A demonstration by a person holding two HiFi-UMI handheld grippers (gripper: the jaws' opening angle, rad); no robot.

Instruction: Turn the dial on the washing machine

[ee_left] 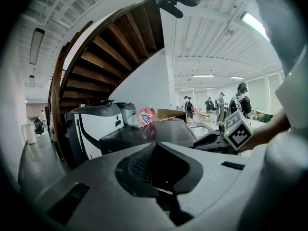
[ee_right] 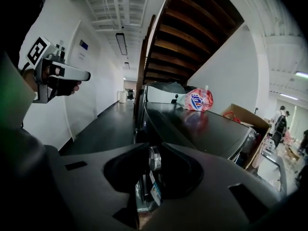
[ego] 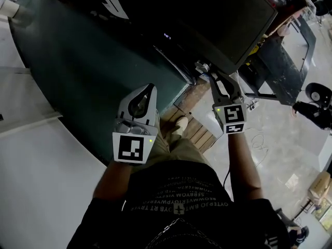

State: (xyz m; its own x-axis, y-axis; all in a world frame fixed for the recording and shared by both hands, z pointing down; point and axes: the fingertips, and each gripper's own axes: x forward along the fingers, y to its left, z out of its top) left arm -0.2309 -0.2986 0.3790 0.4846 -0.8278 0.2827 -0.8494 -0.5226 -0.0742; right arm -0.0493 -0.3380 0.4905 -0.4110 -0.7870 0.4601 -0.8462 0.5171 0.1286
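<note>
The black washing machine stands in front of me, its glossy lid running away in the right gripper view. My right gripper is at the machine's front corner. Its jaws stand apart, with the silver dial seen edge-on in the gap between them, and the pads do not visibly press on it. My left gripper hangs to the left, away from the machine, with its jaws together on nothing. In the right gripper view the left gripper shows as one closed bar.
A red-and-white pouch lies on the lid, with an open cardboard box beyond it. A wooden staircase curves overhead. A white appliance stands at the left. The machine rests on wooden slats by my shoe. People stand far off.
</note>
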